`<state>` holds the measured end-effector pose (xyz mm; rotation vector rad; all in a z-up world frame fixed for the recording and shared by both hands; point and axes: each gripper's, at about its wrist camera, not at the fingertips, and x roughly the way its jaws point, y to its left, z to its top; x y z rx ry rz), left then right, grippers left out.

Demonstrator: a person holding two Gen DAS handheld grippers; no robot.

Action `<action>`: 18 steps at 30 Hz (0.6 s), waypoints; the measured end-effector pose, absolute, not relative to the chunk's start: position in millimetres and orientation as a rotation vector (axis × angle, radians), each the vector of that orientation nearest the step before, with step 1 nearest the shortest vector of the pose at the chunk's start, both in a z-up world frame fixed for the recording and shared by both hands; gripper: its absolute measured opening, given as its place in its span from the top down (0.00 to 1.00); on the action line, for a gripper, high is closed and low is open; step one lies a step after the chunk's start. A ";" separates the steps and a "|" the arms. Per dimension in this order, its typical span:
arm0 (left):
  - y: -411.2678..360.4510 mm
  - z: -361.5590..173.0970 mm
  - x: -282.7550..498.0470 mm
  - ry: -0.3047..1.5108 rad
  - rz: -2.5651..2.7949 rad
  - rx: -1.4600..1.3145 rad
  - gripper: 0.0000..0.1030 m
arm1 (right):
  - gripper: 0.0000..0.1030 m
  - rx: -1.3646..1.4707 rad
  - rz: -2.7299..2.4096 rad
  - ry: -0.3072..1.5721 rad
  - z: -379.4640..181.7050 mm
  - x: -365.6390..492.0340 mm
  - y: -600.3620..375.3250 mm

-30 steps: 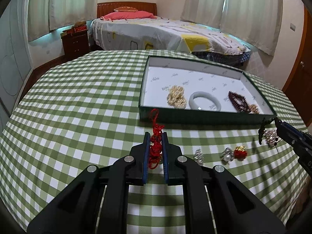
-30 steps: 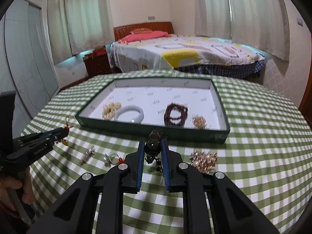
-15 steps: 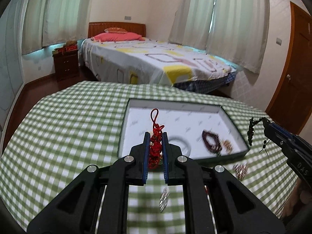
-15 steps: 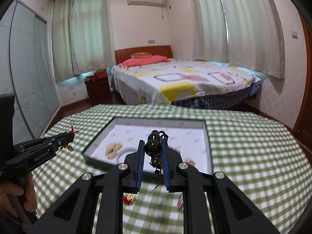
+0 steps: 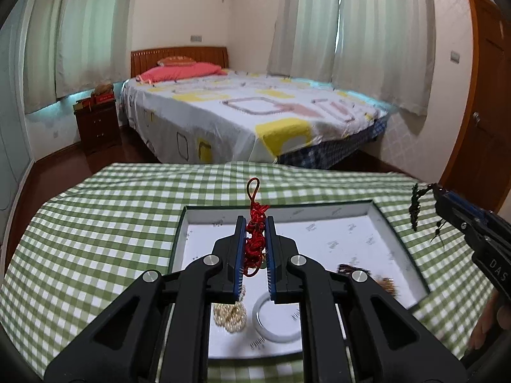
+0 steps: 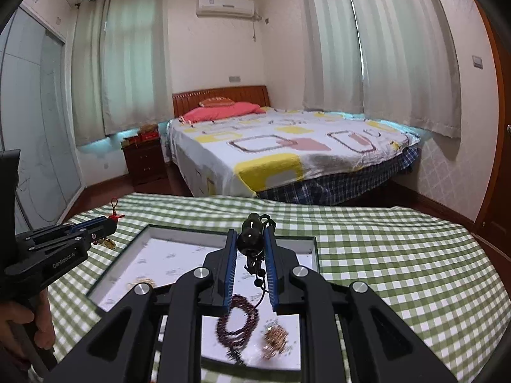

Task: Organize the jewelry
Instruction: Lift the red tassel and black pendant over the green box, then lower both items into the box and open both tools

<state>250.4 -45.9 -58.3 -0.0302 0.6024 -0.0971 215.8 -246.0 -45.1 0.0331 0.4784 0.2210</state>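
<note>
- Table [image 5: 95,223] with the green checked cloth sits under both grippers, bed [image 6: 287,150] way out ahead of them.
- Tray [image 5: 388,220], dark rim and white inside, is right below the two tools.
- Left gripper [image 5: 255,226] is squeezed tight on a red knotted cord charm [image 5: 254,239], loop sticking up past the tips, hanging above the tray.
- Right gripper [image 6: 250,239] is nearly closed, pinching a dark bead pendant [image 6: 250,236] with its cord dangling down between the fingers.
- Under the left one: a white bangle [image 5: 259,317] and pearl beads [image 5: 230,314].
- Under the right one: a dark red bead bracelet [image 6: 238,325], gold cluster [image 6: 274,340] just beside it.
</note>
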 end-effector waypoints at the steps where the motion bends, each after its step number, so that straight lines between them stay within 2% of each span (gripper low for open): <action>1: -46.9 -64.2 256.7 0.618 -0.094 -0.027 0.89 | 0.83 0.031 0.218 0.497 -52.3 224.9 -247.6; 9: -43.8 -113.7 313.5 0.796 -0.086 -0.023 0.89 | 0.83 0.021 0.206 0.663 -97.6 268.5 -252.4; 18: -44.0 -144.7 331.3 0.910 -0.074 -0.006 0.87 | 0.83 0.005 0.208 0.799 -122.8 287.8 -253.3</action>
